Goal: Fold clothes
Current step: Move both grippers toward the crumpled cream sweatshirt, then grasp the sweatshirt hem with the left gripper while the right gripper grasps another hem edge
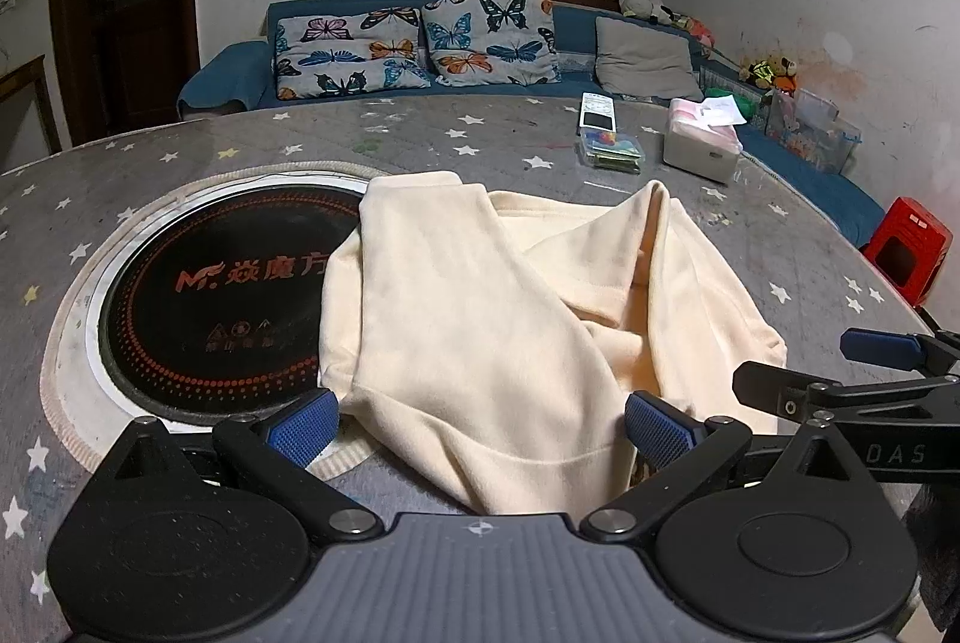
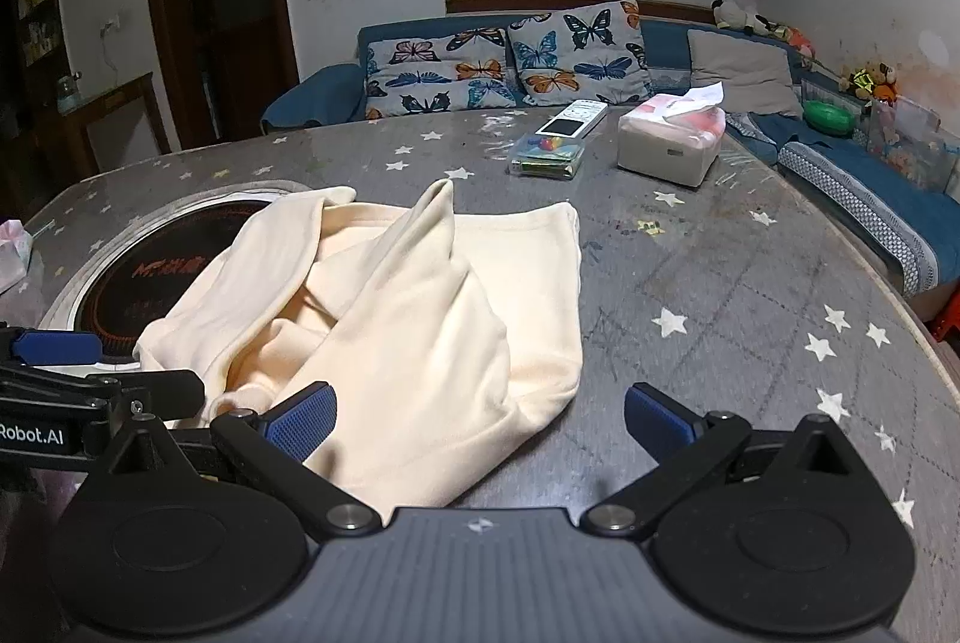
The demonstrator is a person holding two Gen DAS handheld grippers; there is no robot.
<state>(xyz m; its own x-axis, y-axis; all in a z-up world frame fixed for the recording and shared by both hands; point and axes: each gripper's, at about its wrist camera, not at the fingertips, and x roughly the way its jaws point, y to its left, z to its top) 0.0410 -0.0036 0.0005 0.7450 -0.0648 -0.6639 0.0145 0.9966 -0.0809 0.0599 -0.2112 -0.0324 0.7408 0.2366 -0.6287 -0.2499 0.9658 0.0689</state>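
A cream garment (image 1: pixel 480 319) lies loosely bunched on the grey star-print table, its sleeves crossed over the body; it also shows in the right wrist view (image 2: pixel 396 319). My left gripper (image 1: pixel 480 427) is open at the garment's near hem, with cloth lying between the blue pads. My right gripper (image 2: pixel 480 421) is open at the garment's near right corner, its left pad (image 2: pixel 300 421) over the cloth. The right gripper (image 1: pixel 828 373) shows at the right edge of the left wrist view; the left gripper (image 2: pixel 90 373) shows at the left edge of the right wrist view.
A round black induction cooktop (image 1: pixel 222 295) is set into the table (image 2: pixel 720 295), partly under the garment. A tissue box (image 2: pixel 672 138), a remote (image 2: pixel 570 117) and a small clear box (image 2: pixel 546 156) sit at the far side. A blue sofa (image 1: pixel 420 48) is behind and a red stool (image 1: pixel 909 247) at right.
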